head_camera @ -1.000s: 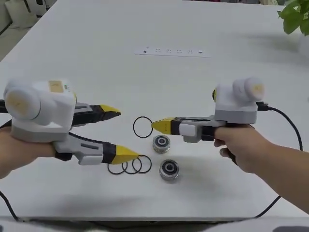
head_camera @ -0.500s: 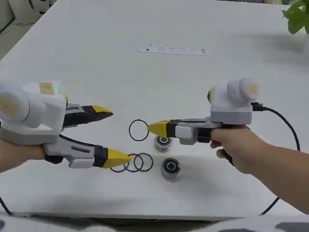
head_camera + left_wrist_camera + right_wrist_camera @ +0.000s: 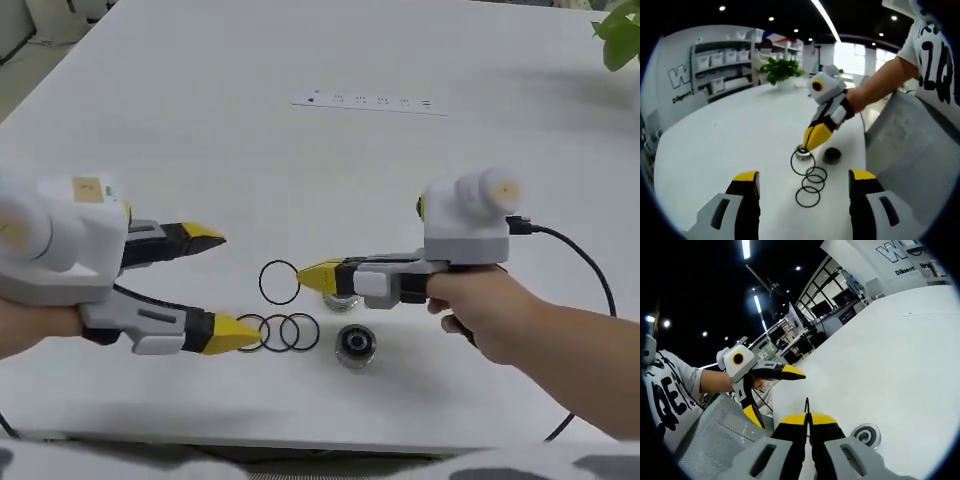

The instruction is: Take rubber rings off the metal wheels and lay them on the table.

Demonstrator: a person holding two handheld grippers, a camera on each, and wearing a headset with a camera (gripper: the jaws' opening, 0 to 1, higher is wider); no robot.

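Pinches a thin black rubber ring in the right gripper, jaws pressed together on its edge, with the loop free just left of the tip. Holds the left gripper spread wide, gripping nothing, beside three more black rings lying overlapped in a row on the white table. Leaves a silver metal wheel just right of that row and a second wheel half hidden under the right gripper. Risks draping the ring over that second wheel if released here. May also knock it rolling when lowering, being so close above.
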